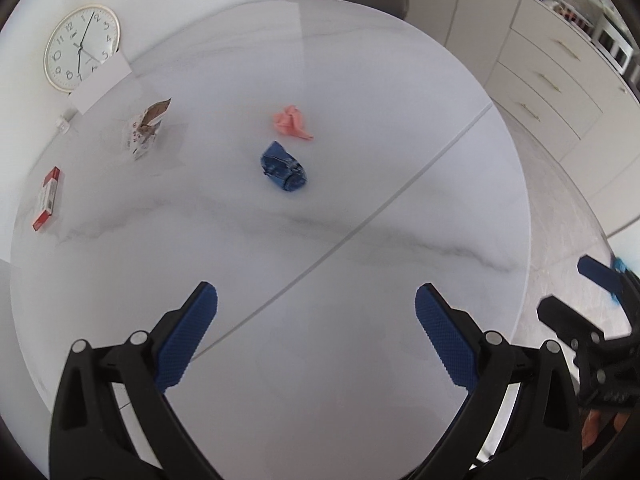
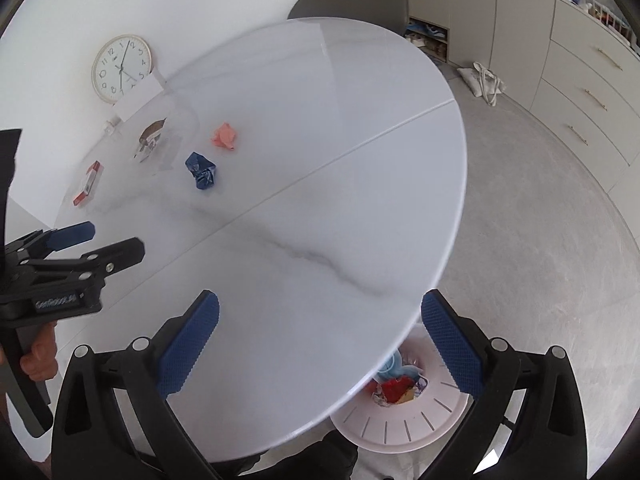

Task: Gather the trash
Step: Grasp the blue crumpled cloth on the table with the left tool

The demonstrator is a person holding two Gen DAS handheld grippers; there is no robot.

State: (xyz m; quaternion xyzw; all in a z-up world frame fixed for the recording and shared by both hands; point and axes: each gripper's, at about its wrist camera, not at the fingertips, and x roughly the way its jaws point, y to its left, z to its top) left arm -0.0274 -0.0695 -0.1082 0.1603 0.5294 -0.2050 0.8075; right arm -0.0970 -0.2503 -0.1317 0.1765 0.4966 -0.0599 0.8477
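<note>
On the round white marble table (image 1: 360, 264) lie a crumpled blue wrapper (image 1: 285, 171) (image 2: 201, 171), a crumpled pink paper (image 1: 292, 121) (image 2: 225, 137), a torn carton (image 1: 145, 129) (image 2: 151, 140) and a red and white box (image 1: 47, 199) (image 2: 88, 183). My left gripper (image 1: 316, 336) hovers open above the near part of the table, nothing between its blue pads. My right gripper (image 2: 320, 344) is open too, over the table's near right edge. Below that edge stands a pink slatted bin (image 2: 400, 420) with coloured trash inside.
A wall clock (image 1: 82, 48) and a white card (image 1: 100, 84) sit at the table's far left. A grey chair (image 2: 352, 4) stands behind the table. White drawers (image 2: 592, 92) line the right wall, and a cloth bag (image 2: 482, 80) lies on the floor.
</note>
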